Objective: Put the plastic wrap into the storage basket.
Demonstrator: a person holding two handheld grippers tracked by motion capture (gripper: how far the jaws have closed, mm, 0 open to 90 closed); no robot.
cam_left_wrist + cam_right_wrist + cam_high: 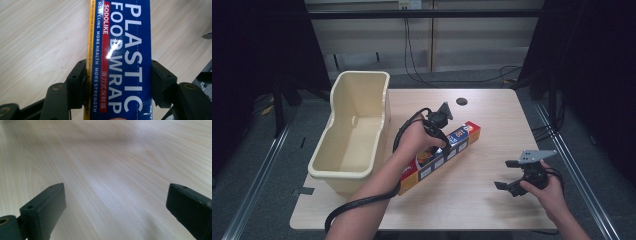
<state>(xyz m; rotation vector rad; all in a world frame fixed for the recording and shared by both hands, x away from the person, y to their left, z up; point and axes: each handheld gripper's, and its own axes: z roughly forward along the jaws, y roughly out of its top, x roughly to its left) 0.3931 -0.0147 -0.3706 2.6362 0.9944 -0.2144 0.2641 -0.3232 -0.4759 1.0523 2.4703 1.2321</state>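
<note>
Nearest the lens in the left gripper view: a blue plastic wrap box (120,60), lettered PLASTIC FOOD WRAP, running straight up the frame between two black jaws, one pressed to each long side. So, left hand-held gripper (438,136) closed across the box's narrow width, at about the middle of its length, gripping rather than hovering as far as can be judged. From the high view, box (462,136) lying flat on the tabletop (492,105), long axis diagonal: near end toward the front left, far end toward the back right. Just left of it, touching or nearly so at the near end, a cream plastic tub (357,130), open and empty, its own length running near to far. Hence the deciding relation: tub to the left of the grasp, box axis slanted against the tub's axis, so probably a lift, a swing left and a turn to line the two up. Right hand-held gripper (512,176) well apart at the front right, jaws spread wide over bare wood, holding nothing, much farther from box and tub than the left.
</note>
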